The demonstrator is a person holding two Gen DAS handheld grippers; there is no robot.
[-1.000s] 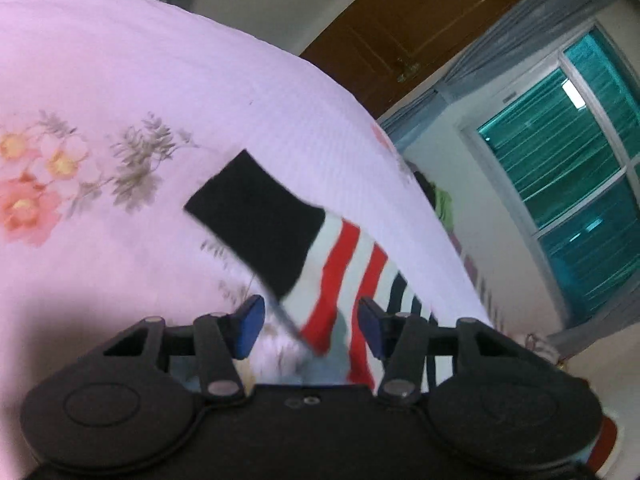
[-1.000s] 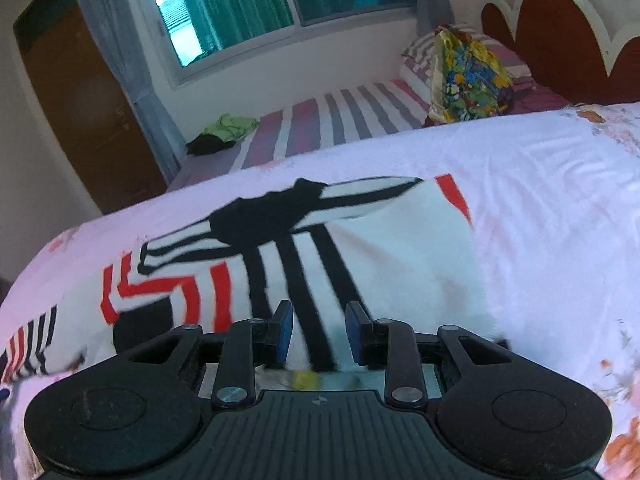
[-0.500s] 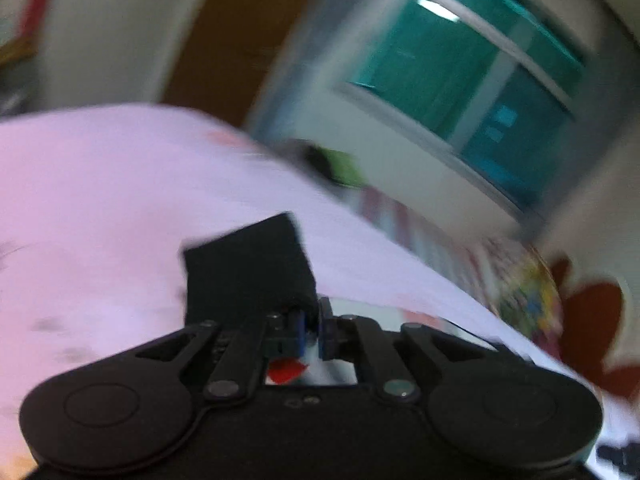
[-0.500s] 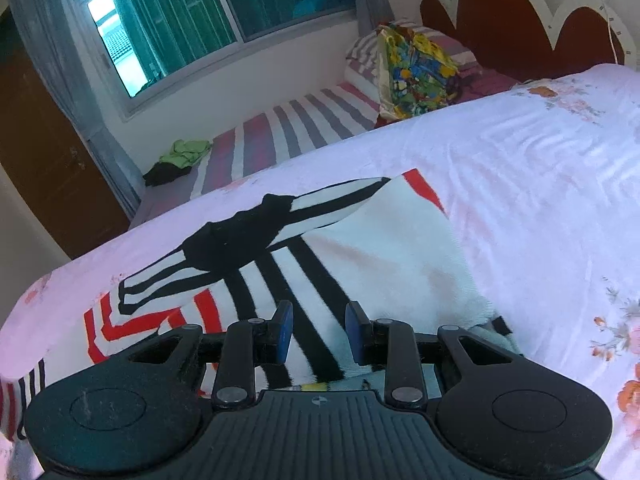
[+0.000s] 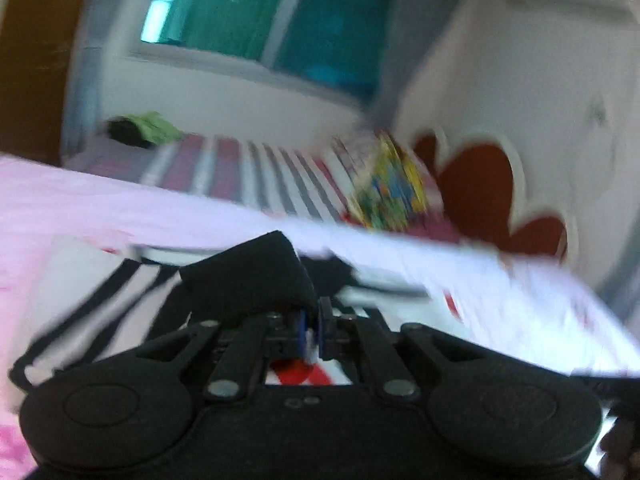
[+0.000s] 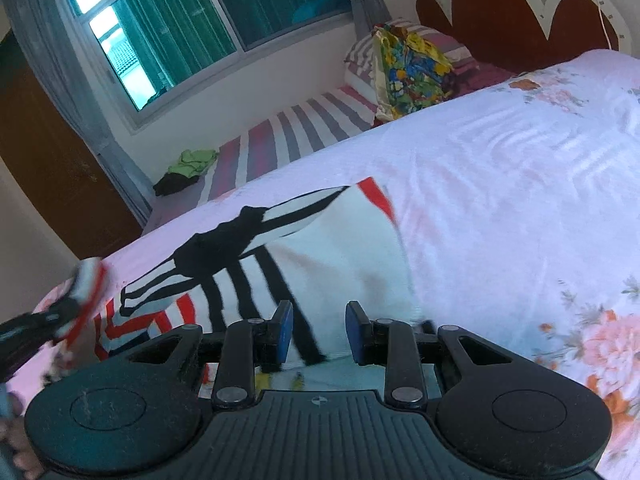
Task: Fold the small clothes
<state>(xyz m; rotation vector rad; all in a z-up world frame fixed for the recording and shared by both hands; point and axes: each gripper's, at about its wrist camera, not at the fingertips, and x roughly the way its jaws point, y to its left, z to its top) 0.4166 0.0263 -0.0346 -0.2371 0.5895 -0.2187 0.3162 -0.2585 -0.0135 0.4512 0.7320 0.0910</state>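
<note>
A small white shirt [image 6: 340, 256] with black and red stripes lies spread on the pink floral bedsheet [image 6: 500, 184]. My left gripper [image 5: 314, 330] is shut on the shirt's black-cuffed sleeve [image 5: 248, 276] and holds it lifted over the shirt body; the view is blurred. In the right wrist view that gripper and the raised sleeve [image 6: 86, 280] show at the far left. My right gripper [image 6: 319, 330] is open, low over the shirt's near hem, with nothing between its fingers.
A second bed with a striped sheet [image 6: 288, 132] stands behind, with a green and black cloth heap [image 6: 186, 168] and a colourful pillow [image 6: 412, 68] on it. A red-brown headboard [image 6: 520, 12], a window [image 6: 192, 28] and a brown door [image 6: 48, 168] lie beyond.
My left gripper closed on the black-cuffed sleeve, lifted it and swung it right over the shirt body. My right gripper stayed open and shifted slightly along the hem.
</note>
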